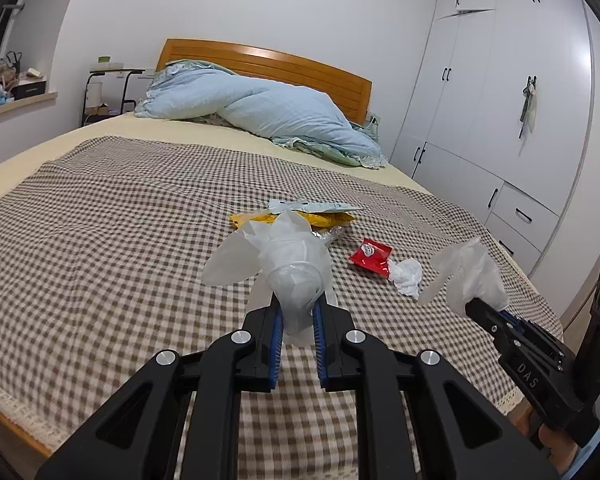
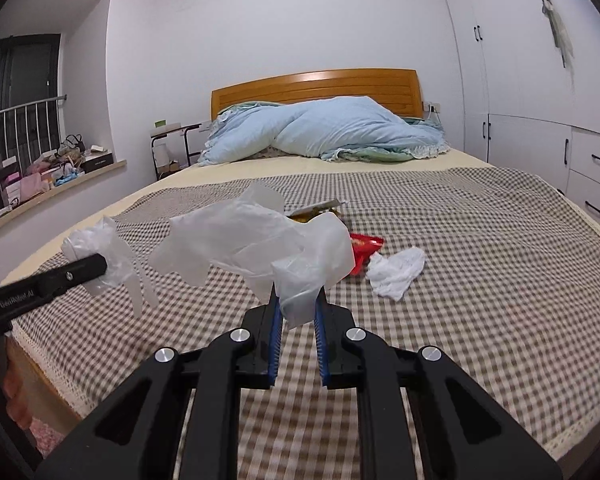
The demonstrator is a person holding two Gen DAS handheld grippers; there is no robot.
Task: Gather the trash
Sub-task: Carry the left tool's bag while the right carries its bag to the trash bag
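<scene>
Over the foot of the checked bedspread (image 1: 100,208): left gripper (image 1: 298,312) clenched on a translucent plastic bag (image 1: 284,256), right gripper (image 2: 296,312) likewise clamped on its own bunch of the same thin film (image 2: 260,240), both held aloft above the cloth. Cannot tell whether one bag stretched between the two or two separate pieces. Trash lying ahead on the spread, untouched: yellow snack wrapper (image 1: 324,218) farthest, red packet (image 1: 370,256) nearer, crumpled white tissue (image 1: 408,276) touching its right edge. Step in hand, judging by this: readying the bag, collection not yet begun. Next: mouth spread wide, then one claw freed to pinch the tissue or packet without dropping the film.
</scene>
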